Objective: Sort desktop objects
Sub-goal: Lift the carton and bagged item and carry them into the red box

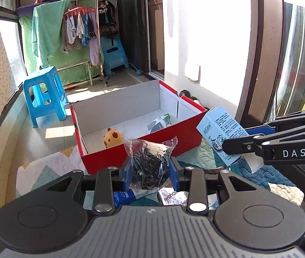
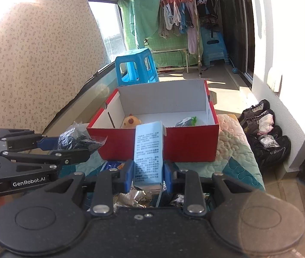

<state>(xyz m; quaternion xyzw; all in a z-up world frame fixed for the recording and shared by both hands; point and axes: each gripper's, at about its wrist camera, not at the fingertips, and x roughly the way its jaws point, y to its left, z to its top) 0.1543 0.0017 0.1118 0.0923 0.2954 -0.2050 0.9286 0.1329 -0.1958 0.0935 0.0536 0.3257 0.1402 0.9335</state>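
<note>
Both grippers loaded, carry step toward the red box.

Left gripper [image 1: 150, 173] was clamped on a clear bag [image 1: 149, 163] of dark bits; right gripper [image 2: 148, 177] was clamped on a pale blue carton [image 2: 149, 150]. Both items were held clear of the quilt [image 2: 234, 150], just short of the near wall of the red box [image 2: 191, 142], which sat at 12 o'clock in both views. In the right wrist view the carton's long axis ran 6 to 12 o'clock, top end aimed at the box, gripped near its lower end. The bag was a round lump with no clear axis, loose neck toward 1 o'clock. The box held a yellow toy [image 1: 112, 139] and a packet [image 1: 160, 123]. Judged next move: lift over the near wall, then open the jaws above bare floor. More packets lay on the quilt, so sorting looked unfinished.
</note>
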